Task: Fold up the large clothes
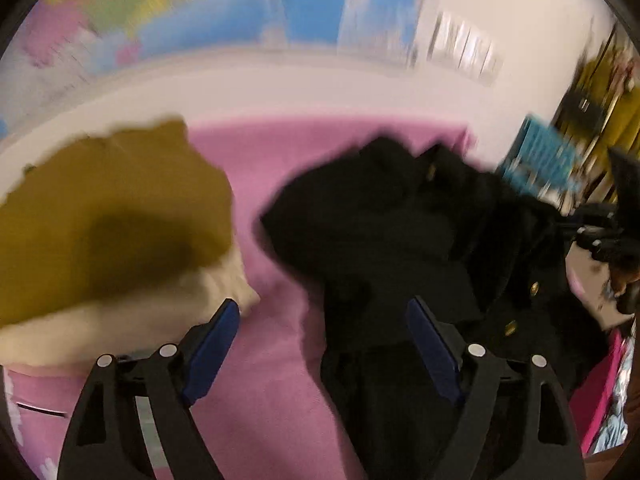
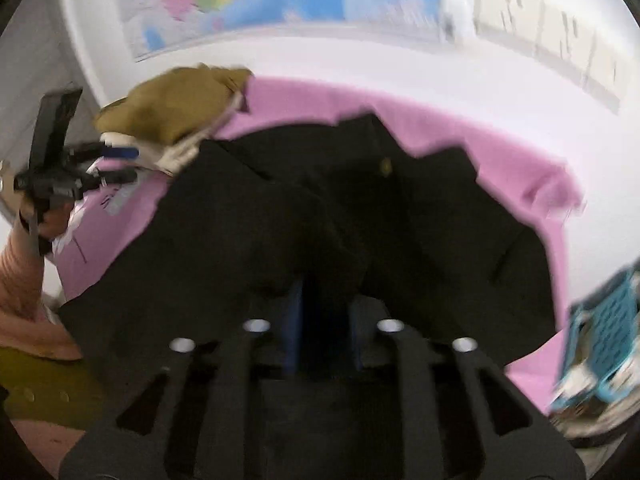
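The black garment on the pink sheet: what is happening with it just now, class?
A person is working with two handheld grippers. The right gripper is shut on a bunched fold of the black garment, which lies crumpled on the pink sheet. The left gripper is open and holds nothing, its right finger over the garment's edge. A mustard and cream pile of clothes sits to the left.

Left gripper (image 1: pixel 322 346): black plastic frame with triangular cut-outs was recorded; two fingers were faced with dark blue pads (image 1: pixel 214 350); four round silver screws (image 1: pixel 476 349) were noted at the linkage joints.

Right gripper (image 2: pixel 322 320): the same black frame, blue pads and four silver screws were recorded.

Left hand (image 2: pixel 44 220): bare skin was seen, with a peach-pink sleeve (image 2: pixel 22 280) below. Details were blurred.
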`<state>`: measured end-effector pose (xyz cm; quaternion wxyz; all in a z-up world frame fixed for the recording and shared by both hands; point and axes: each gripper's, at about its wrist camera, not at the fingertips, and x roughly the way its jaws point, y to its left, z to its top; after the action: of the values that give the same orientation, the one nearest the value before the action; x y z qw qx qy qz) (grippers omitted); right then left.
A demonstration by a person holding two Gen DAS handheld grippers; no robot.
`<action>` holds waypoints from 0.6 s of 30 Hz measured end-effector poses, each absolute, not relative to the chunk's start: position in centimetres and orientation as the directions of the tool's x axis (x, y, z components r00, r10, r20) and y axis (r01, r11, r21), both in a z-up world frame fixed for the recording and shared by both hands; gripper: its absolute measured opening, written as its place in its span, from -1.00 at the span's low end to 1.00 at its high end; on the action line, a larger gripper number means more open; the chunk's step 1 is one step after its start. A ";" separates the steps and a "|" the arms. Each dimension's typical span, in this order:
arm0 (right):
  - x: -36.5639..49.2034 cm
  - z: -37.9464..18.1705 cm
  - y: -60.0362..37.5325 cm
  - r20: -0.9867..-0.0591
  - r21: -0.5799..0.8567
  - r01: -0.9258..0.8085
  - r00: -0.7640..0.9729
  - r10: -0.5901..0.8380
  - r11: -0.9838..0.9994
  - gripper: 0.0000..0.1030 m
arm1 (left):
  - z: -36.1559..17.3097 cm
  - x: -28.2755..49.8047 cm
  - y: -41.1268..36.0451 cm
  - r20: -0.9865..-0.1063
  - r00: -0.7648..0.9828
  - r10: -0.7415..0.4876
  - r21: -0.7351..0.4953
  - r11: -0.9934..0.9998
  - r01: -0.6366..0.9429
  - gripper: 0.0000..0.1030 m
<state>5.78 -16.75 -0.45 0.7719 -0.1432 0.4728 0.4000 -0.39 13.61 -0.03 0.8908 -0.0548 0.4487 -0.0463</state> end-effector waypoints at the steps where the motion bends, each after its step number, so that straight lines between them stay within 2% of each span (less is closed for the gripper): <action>1: 5.8 -1.1 -17.5 -0.842 0.162 -0.737 0.243 0.481 0.656 -0.16 | -1.3 0.6 13.2 -0.816 0.562 -0.134 -0.139 0.990 0.035 0.55; 2: 6.2 -1.6 -18.6 -0.824 0.202 -0.711 0.248 0.509 0.674 0.07 | -2.0 1.3 13.1 -0.827 0.546 -0.133 -0.138 0.990 0.031 0.55; 3: 6.2 -1.7 -19.2 -0.808 0.242 -0.698 0.239 0.538 0.674 0.20 | -2.7 1.9 13.1 -0.837 0.533 -0.129 -0.139 0.990 0.022 0.55; 4: 6.2 -1.7 -20.1 -0.784 0.287 -0.687 0.231 0.576 0.668 0.25 | -3.2 2.5 13.1 -0.840 0.527 -0.125 -0.138 0.990 0.014 0.55; 5: 5.8 -1.6 -21.5 -0.754 0.325 -0.674 0.239 0.612 0.663 0.39 | -3.4 2.9 13.2 -0.841 0.527 -0.124 -0.141 0.990 0.007 0.55; 6: 5.4 -1.5 -22.5 -0.738 0.345 -0.666 0.243 0.629 0.662 0.64 | -3.6 3.4 13.3 -0.840 0.527 -0.127 -0.150 0.989 -0.001 0.55; 7: 5.4 -1.5 -23.2 -0.721 0.374 -0.653 0.242 0.649 0.659 0.72 | -3.7 3.8 13.4 -0.839 0.529 -0.131 -0.159 0.987 -0.007 0.55; 8: 5.1 -1.6 -24.1 -0.707 0.398 -0.642 0.241 0.665 0.655 0.79 | -3.7 4.2 13.5 -0.836 0.532 -0.132 -0.163 0.987 -0.011 0.55; 13: 4.0 -3.6 -23.5 -0.736 0.377 -0.603 0.266 0.623 0.703 0.74 | -3.9 5.9 13.4 -0.831 0.543 -0.117 -0.152 0.988 -0.020 0.55; 14: 4.3 -4.1 -23.1 -0.727 0.397 -0.594 0.261 0.635 0.699 0.58 | -3.8 6.1 13.4 -0.830 0.546 -0.114 -0.151 0.988 -0.024 0.54; 15: 4.4 -4.2 -22.9 -0.723 0.407 -0.587 0.261 0.640 0.700 0.19 | -3.8 6.4 13.4 -0.828 0.550 -0.112 -0.155 0.987 -0.033 0.50; 16: 4.7 -4.3 -22.3 -0.722 0.416 -0.586 0.253 0.644 0.696 -0.04 | -3.7 6.6 13.4 -0.825 0.554 -0.110 -0.158 0.987 -0.041 0.47; 17: 4.9 -4.2 -21.8 -0.726 0.405 -0.594 0.253 0.639 0.696 -0.67 | -3.7 6.6 13.4 -0.822 0.560 -0.104 -0.155 0.987 -0.045 0.41; 18: 4.8 -3.6 -21.7 -0.723 0.372 -0.618 0.275 0.634 0.693 -0.86 | -3.6 6.6 13.4 -0.817 0.569 -0.093 -0.145 0.988 -0.047 0.33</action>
<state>4.80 -21.65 -3.55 0.7984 0.0087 0.4569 0.3920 6.60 13.35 -3.59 0.8826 -0.0750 0.4639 -0.0131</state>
